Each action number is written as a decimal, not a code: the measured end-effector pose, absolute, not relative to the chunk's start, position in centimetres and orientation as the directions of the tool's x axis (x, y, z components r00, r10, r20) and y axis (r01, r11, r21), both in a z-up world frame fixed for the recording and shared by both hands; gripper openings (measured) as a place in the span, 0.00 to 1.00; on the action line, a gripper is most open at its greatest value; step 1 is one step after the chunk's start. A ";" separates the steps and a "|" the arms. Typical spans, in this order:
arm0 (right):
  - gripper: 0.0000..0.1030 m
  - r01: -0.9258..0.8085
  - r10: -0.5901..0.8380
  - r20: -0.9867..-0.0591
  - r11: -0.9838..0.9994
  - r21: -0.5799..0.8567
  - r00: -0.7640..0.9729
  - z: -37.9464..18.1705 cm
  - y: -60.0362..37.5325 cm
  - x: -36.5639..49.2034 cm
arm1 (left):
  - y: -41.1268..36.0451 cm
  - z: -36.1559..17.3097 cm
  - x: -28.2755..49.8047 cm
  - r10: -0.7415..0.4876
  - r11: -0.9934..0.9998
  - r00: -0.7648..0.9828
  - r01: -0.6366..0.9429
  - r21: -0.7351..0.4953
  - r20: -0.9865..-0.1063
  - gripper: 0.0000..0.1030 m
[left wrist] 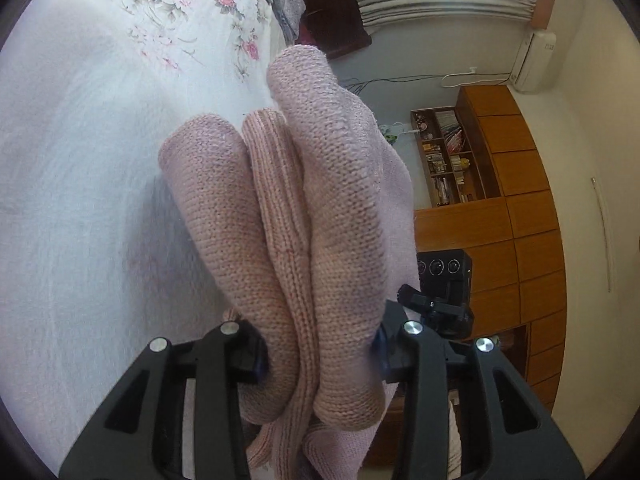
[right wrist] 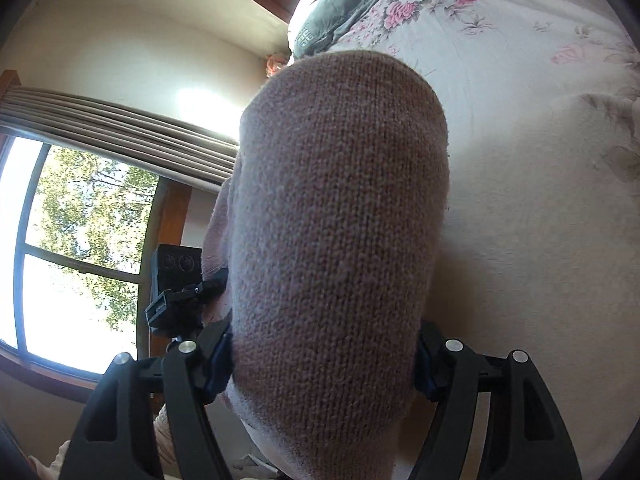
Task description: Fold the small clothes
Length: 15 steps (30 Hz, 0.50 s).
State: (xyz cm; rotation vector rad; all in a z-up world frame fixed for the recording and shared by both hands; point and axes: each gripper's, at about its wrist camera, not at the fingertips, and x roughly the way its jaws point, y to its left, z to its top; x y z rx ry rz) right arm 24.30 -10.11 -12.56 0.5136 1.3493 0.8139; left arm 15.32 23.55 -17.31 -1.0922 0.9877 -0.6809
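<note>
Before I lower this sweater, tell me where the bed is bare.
The plain white stretch of bedspread left of the sweater is free, bordered far off by the flower print. In the right view, bare bedspread lies right of the sweater. The head of the bed is crowded with a grey cover. Both jaws are shut on the sweater.

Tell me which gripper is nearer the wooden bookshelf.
Right, probably. Seen from the left gripper, the right gripper sits on the bookshelf side, with the bookshelf beyond it. Both are shut on the pink knit.
</note>
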 end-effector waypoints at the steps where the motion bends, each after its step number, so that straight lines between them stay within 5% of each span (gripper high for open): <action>1: 0.69 -0.197 0.748 -0.663 0.653 0.732 0.014 -13.9 -10.6 24.7 | 22.8 -18.4 15.6 -0.839 0.369 0.418 -0.031 -0.929 -0.347 0.37; 7: 0.77 -0.168 0.788 -0.615 0.609 0.775 0.022 -17.8 -11.5 24.7 | 22.4 -21.1 15.5 -0.796 0.411 0.454 -0.082 -0.908 -0.402 0.46; 15: 0.87 -0.219 0.771 -0.634 0.630 0.745 0.062 -14.7 -14.2 21.2 | 23.1 -15.3 11.0 -0.648 0.633 0.505 -0.059 -0.772 -0.570 0.50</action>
